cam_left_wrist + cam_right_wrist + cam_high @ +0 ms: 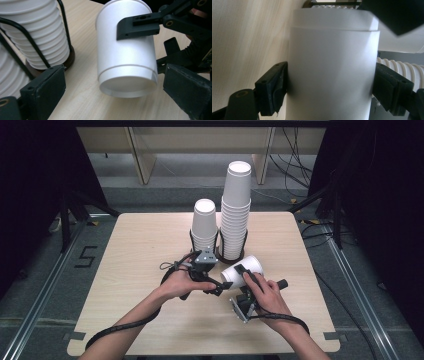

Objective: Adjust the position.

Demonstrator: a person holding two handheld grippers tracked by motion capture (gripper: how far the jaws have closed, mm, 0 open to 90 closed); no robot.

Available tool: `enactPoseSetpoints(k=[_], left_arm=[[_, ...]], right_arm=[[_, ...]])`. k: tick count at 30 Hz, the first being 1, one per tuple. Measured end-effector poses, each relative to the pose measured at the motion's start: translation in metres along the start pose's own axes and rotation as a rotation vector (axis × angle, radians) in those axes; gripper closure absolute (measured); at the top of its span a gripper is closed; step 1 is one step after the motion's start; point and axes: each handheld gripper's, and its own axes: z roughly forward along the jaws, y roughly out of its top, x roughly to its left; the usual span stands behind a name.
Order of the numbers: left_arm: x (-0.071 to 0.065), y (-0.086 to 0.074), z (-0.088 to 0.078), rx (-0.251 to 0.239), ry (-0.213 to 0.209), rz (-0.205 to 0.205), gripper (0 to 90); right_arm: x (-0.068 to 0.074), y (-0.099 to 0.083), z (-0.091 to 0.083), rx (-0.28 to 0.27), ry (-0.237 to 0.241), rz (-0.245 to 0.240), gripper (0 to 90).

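Note:
A white paper cup (252,265) lies on its side just above the table, with my right gripper (239,276) shut on its body. In the right gripper view both black pads press the cup's (332,62) sides, the gripper (332,85) centred on it. My left gripper (217,287) sits just left of the cup. Seen from the left gripper view, that gripper (115,92) is open. Its jaws stand on either side of the cup's (125,62) near end without touching it. One finger (138,27) of the right gripper lies across the cup's top.
Behind the cup, two stacks of white cups stand in black wire holders: a tall one (236,215) and a shorter one (204,225). The tall stack (37,37) is close to the left jaw. The wooden table (140,270) ends near both forearms.

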Motion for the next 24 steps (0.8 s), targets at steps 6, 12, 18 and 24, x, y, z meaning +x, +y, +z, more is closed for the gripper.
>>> enactPoseSetpoints(k=[6, 12, 18, 24], left_arm=[[-0.005, 0.002, 0.01, 0.015, -0.012, 0.002, 4.2], [-0.009, 0.003, 0.021, 0.036, -0.021, 0.014, 5.3], [-0.01, 0.004, 0.026, 0.047, -0.019, 0.024, 7.8], [-0.012, 0.005, 0.03, 0.057, -0.023, 0.038, 13.3]], right_arm=[[0.002, 0.003, 0.0, -0.002, -0.006, 0.004, 20.1], [0.002, 0.004, -0.001, -0.004, -0.012, 0.013, 20.0], [0.004, 0.005, 0.0, -0.023, -0.039, 0.023, 20.1], [0.002, 0.007, -0.001, -0.025, -0.046, 0.013, 20.0]])
